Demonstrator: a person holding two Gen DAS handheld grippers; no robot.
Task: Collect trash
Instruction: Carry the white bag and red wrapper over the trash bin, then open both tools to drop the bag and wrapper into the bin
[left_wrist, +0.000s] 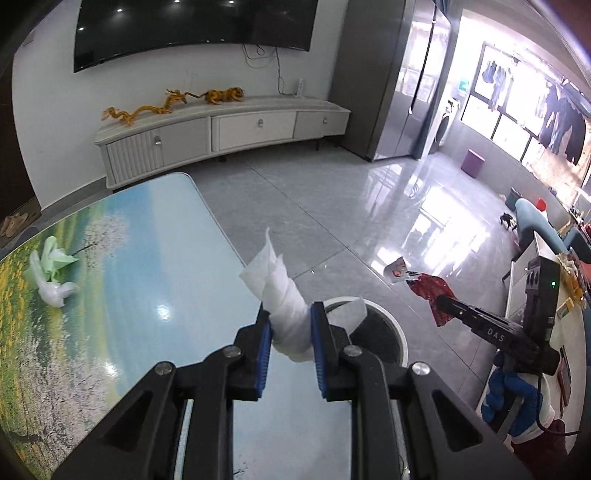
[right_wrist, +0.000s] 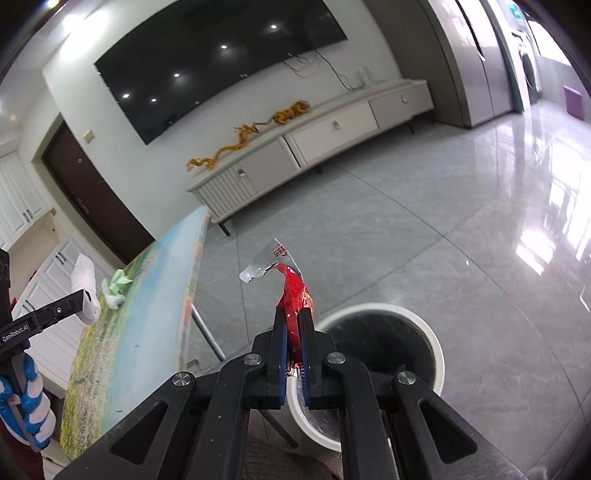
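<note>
Trash is in both grippers: the left gripper (left_wrist: 290, 325) clamps a white tissue (left_wrist: 280, 291) by the table (left_wrist: 147, 266) edge, the right gripper (right_wrist: 293, 325) pinches a red wrapper (right_wrist: 291, 288) above the white bin (right_wrist: 424, 325).

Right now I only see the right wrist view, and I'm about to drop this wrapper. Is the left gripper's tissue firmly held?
Observer: Yes. The white tissue is pinched between both blue pads of the left gripper.
Operator: Is it near the bin?
Observer: The trash bin rim shows just behind its fingertips, and one tissue end overlaps it.
Operator: Anything left on the table?
Observer: A crumpled green scrap and, beside it, a whitish plastic scrap, on the table.
</note>
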